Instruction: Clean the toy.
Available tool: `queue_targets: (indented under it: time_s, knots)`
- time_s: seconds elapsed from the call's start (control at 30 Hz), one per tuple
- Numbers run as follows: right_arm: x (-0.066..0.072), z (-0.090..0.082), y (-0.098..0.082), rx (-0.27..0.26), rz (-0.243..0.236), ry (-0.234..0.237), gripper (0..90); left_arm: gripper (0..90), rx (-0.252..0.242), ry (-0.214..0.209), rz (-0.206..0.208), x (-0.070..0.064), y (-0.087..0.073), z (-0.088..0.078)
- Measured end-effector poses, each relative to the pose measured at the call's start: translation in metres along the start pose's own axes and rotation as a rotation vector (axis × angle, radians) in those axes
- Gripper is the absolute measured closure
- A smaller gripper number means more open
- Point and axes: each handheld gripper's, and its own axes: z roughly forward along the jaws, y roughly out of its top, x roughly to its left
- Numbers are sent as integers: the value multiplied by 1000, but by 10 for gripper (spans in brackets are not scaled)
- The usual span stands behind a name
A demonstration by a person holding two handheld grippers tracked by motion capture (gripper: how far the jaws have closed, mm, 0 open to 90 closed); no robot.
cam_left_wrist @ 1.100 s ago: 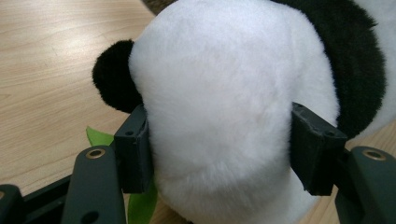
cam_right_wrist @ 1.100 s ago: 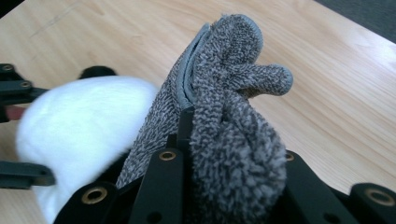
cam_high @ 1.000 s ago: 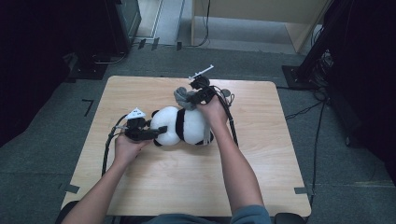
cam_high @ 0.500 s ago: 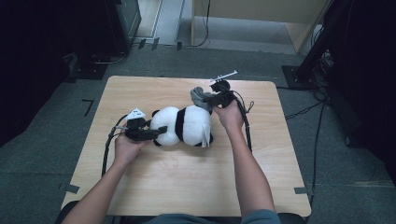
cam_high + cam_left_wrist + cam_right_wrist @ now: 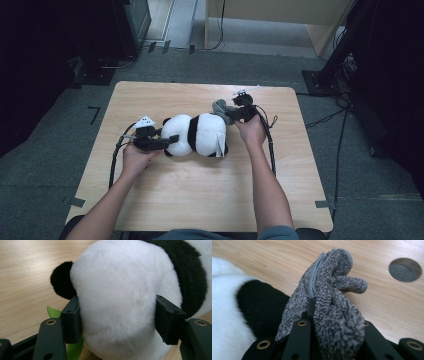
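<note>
Since the earlier frame the right hand-held gripper (image 5: 234, 113) has pulled the grey knitted sock (image 5: 220, 109) rightward, off the stuffed black-and-white plush panda (image 5: 197, 135), and dropped lower. Its jaws are clamped tight on the sock, just beside the panda's black leg. The left hand-held gripper (image 5: 167, 141) grips the panda's white head between its pads. The panda lies on the light wooden table (image 5: 190, 200).

A light wooden table (image 5: 200, 200) bears a plush panda (image 5: 197, 135) lying on its side.
</note>
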Motion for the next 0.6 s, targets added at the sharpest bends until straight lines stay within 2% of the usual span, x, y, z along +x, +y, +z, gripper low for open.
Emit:
queue_targets:
  time_s: [0.07, 0.1, 0.2, 0.33, 0.47, 0.57, 0.6]
  knots:
    - [-4, -3, -2, -5, 23, 3, 768, 334, -5, -4, 4, 0, -1, 0]
    - [-7, -7, -1, -26, 46, 14, 768, 332, -5, -4, 3, 0, -1, 0]
    - [-6, -23, 4, -90, 66, 39, 769, 328, -6, -5, -6, 0, -1, 0]
    - [6, -42, 14, -117, 6, 27, 769, 316, -12, -3, -5, -1, -1, 0]
    - [20, -54, 22, -148, -49, 21, 769, 257, -17, 5, 8, -1, -2, -1]
    - [37, -61, 27, -174, -88, 51, 768, 229, -22, 12, 13, -2, -2, 0]
    - [46, -62, 29, -183, -110, 65, 768, 226, -24, 13, 14, -2, -2, 0]
